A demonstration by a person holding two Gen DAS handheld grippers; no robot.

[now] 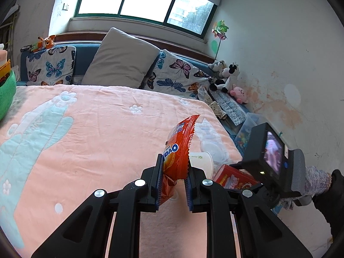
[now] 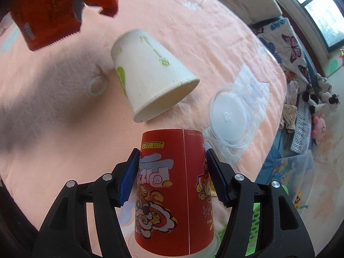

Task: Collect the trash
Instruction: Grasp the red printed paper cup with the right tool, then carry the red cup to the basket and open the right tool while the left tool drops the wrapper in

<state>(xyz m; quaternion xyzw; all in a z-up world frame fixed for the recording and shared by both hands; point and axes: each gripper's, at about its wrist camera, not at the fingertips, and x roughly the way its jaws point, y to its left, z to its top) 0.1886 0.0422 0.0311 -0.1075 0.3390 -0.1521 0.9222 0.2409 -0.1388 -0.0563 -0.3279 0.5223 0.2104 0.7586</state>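
The right gripper [image 2: 172,172] has its 2 ribbed blue pads [image 2: 129,176] set either side of a red paper cup [image 2: 174,185]. The cup stands upside down on the bed, a smooth glossy cone printed with cartoon figures, its white rim at the bottom. The left pad touches the cup wall; the right pad lies at its edge, but real pressure cannot be judged, so a firm clamp cannot be told.

The left gripper [image 1: 173,172] is clamped on an orange snack wrapper [image 1: 178,150], crinkled shiny foil with a zigzag-cut edge, held upright above the blanket. In the right wrist view the same wrapper hangs at the upper left.

Just beyond the red cup lies a white paper cup [image 2: 150,75] on its side, matte, with green printing, its open mouth facing the gripper. To its right, a clear round plastic lid [image 2: 230,118] rests flat, thin and translucent.

All sit on a peach blanket [image 1: 107,129], soft and quilted, stitched with white flowers and a pale mint shape. Farther back are 2 butterfly-print cushions [image 1: 178,75] and a plain grey pillow [image 1: 120,60]. Plush toys [image 1: 225,77] crowd the corner by a stained white wall [image 1: 279,64]. A green-framed window [image 1: 148,2] glows bright behind.
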